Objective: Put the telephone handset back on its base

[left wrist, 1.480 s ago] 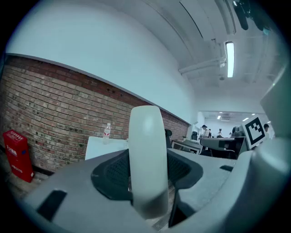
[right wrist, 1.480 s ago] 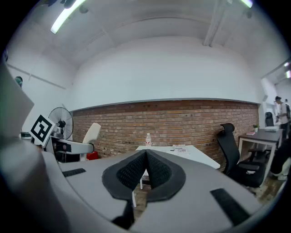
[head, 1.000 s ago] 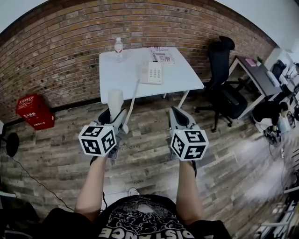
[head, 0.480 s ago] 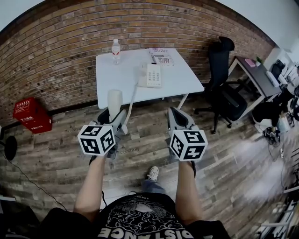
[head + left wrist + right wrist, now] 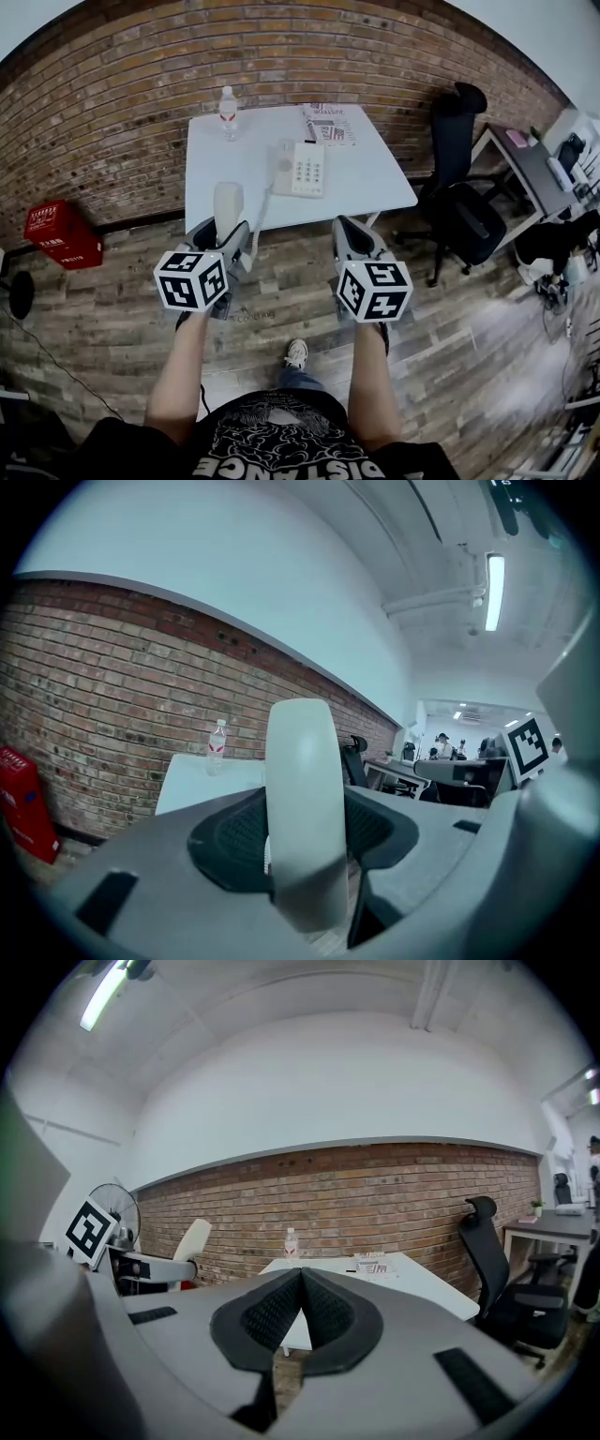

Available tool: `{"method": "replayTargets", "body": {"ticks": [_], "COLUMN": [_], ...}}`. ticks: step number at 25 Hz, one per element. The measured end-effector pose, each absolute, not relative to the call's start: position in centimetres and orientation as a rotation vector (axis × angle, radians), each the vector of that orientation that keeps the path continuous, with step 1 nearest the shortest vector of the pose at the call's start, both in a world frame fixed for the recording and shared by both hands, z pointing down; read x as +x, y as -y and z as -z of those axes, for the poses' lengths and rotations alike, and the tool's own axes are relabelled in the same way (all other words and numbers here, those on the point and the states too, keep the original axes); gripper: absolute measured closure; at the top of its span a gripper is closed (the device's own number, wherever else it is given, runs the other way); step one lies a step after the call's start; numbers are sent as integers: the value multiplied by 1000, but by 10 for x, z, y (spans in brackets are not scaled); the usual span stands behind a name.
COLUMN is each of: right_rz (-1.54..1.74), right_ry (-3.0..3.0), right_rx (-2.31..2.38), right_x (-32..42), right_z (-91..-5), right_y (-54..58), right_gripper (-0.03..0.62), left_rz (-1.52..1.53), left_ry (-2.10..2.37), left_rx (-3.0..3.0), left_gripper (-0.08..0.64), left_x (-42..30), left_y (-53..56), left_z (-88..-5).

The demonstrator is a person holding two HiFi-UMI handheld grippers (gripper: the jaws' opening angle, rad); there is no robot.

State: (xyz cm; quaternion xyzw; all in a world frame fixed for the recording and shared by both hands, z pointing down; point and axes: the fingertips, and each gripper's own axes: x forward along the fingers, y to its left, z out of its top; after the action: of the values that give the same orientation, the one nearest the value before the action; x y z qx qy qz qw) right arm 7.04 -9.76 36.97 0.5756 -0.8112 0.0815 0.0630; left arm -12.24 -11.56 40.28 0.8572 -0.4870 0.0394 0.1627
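Observation:
My left gripper (image 5: 225, 231) is shut on the white telephone handset (image 5: 226, 203), which stands upright between its pads (image 5: 302, 808). Its coiled cord (image 5: 259, 212) runs up to the white phone base (image 5: 300, 168) with a keypad, sitting mid-table on the white table (image 5: 361, 178). My right gripper (image 5: 352, 232) is shut with nothing in it; in the right gripper view its pads (image 5: 300, 1314) meet. Both grippers are held in front of the table's near edge, above the wooden floor.
A water bottle (image 5: 227, 106) stands at the table's far left, and a printed sheet (image 5: 333, 123) lies at the far right. A black office chair (image 5: 459, 187) stands right of the table, a red box (image 5: 58, 234) by the brick wall at left. My shoe (image 5: 296, 353) shows below.
The table and phone base have come nearer and sit lower in the head view as I step forward. The handset stays gripped in the left gripper, and the right stays shut.

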Motion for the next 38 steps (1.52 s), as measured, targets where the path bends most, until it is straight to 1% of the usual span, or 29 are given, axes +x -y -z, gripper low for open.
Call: {"method": "replayTargets", "body": {"ticks": [9, 23, 29, 38], "right_rz": [-281, -321, -333, -331], "right_ry": [2492, 2533, 2563, 2576], "right_rx": [1669, 1609, 1576, 1526], "right_x": [104, 139, 146, 142], "right_z": [-375, -385, -387, -391], "right_y": [178, 252, 275, 297], "right_gripper": [592, 592, 592, 592], "left_rz": [-149, -215, -258, -330], "left_ry": [1430, 1444, 1441, 1410], "left_rx": [2401, 2378, 2372, 2342], "left_gripper": [337, 337, 337, 336], "left_x": [-85, -42, -26, -21], "left_y": [184, 254, 274, 306], "left_z": [-405, -413, -417, -428]}}
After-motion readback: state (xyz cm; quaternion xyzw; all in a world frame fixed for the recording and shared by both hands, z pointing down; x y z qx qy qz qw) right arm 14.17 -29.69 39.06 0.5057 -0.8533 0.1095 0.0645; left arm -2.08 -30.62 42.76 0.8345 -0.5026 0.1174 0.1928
